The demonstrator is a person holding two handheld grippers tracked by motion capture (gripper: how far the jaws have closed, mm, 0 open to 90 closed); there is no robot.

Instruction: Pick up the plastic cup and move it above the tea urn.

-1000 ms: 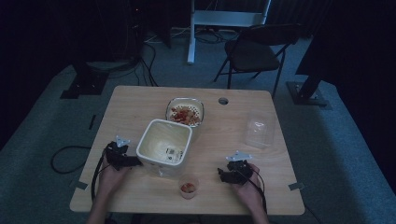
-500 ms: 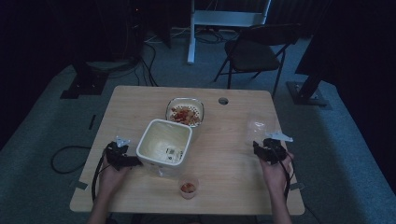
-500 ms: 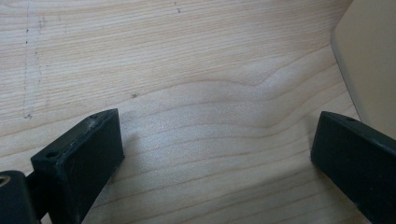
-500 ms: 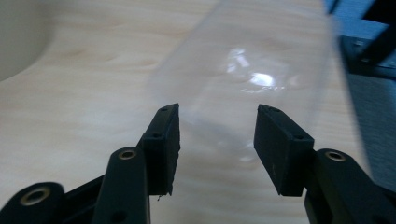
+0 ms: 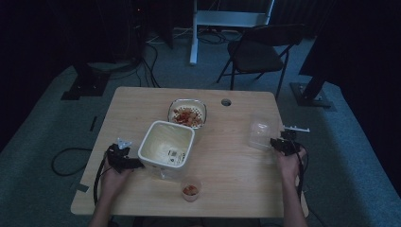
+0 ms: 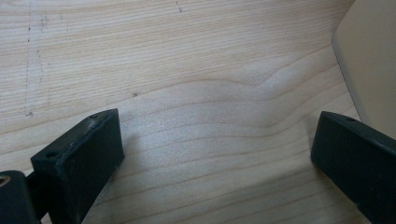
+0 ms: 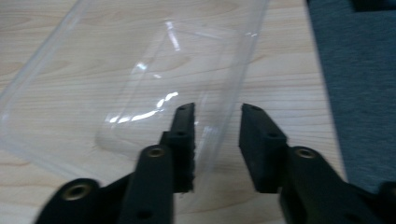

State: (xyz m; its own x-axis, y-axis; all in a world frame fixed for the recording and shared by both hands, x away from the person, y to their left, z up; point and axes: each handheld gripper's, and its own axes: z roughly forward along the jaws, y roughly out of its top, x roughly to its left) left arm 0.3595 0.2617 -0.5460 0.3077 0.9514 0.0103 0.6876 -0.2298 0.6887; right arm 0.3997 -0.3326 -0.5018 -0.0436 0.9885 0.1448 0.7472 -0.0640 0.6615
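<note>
Dim room, light wooden table (image 5: 227, 189), folding chair (image 5: 257, 47) behind the far edge. Left gripper (image 5: 135, 163) near the left edge, jaws wide and empty, right jaw just beside the wall of the white square tub (image 5: 166, 144). Right gripper (image 7: 217, 135) near the right edge, jaws narrow, straddling the rim of the clear plastic container (image 7: 140, 79), not closed on it. Bowl with reddish food (image 5: 187, 113) toward the far edge; small cup (image 5: 190, 190) near the front edge.
</note>
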